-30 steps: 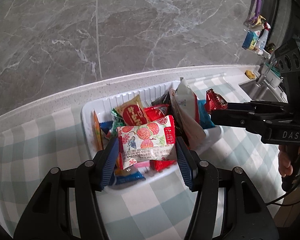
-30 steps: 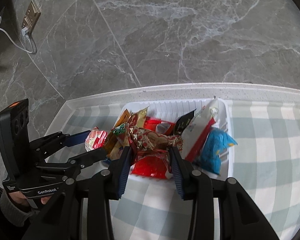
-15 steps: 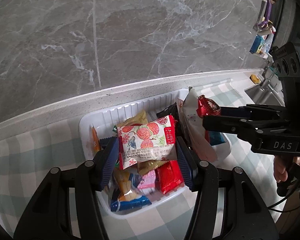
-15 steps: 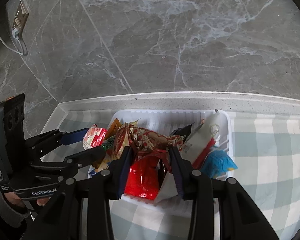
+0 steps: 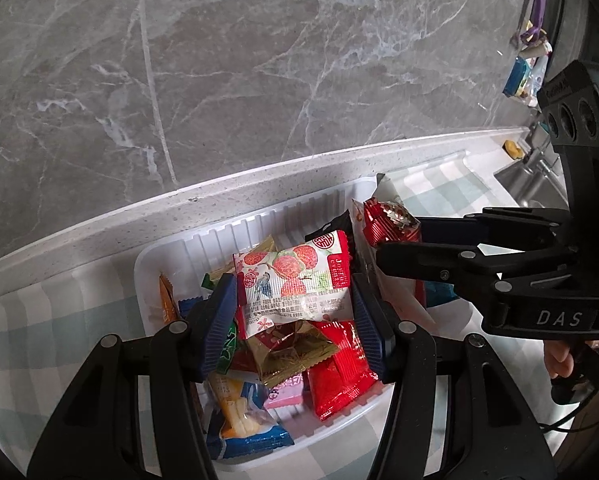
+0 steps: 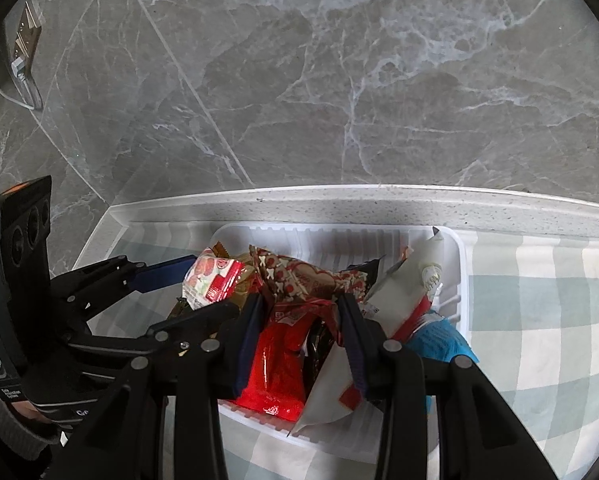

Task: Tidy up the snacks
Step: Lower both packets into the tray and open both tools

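Left gripper [image 5: 295, 300] clamps white lychee-print snack packet [image 5: 295, 280], long axis 9-to-3, over white ribbed plastic tray [image 5: 259, 228]; right gripper [image 6: 301, 312] grips red-brown twist-wrapped candy [image 6: 311, 280], tray directly below both.

Grey marble-veined wall [image 5: 259, 60]; speckled pale worktop [image 6: 339, 208] under checked cloth [image 6: 539, 312]; wall socket [image 6: 25, 44], steel sink [image 5: 535, 184].

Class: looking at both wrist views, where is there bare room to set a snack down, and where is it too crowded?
Bare room: the checked cloth right of the white tray, and the cloth left of it, up to the counter's raised back edge. Inside the tray, only a strip along the ribbed back wall is bare. Everywhere else in the tray, packets are piled.
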Tool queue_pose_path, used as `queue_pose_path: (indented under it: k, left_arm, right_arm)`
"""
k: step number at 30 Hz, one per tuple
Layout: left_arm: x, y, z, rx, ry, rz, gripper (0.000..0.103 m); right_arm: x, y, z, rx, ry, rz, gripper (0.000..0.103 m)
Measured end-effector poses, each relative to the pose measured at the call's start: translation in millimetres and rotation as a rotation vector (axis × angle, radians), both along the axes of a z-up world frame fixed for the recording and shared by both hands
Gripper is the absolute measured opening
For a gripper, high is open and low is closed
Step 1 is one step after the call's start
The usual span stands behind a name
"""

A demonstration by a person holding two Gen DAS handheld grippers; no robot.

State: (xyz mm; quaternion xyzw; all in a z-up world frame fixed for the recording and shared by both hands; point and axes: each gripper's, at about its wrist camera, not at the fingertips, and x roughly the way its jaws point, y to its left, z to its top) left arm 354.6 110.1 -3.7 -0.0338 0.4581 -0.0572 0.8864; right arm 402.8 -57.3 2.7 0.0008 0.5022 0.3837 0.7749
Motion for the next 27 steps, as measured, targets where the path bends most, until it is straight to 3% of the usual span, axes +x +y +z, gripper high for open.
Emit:
queue_pose_path:
  k: [12, 27]
  left_arm:
    - [3, -6, -15, 0.029, 0.021, -0.009, 0.058]
    - [-5, 0, -4, 0.023, -0.010, 0.019, 0.059]
  right_arm:
    - [1, -2, -9, 0.015, 0.032, -0.024, 0.047]
    - [-14, -19, 4, 0.057, 0.036, -0.058, 0.053]
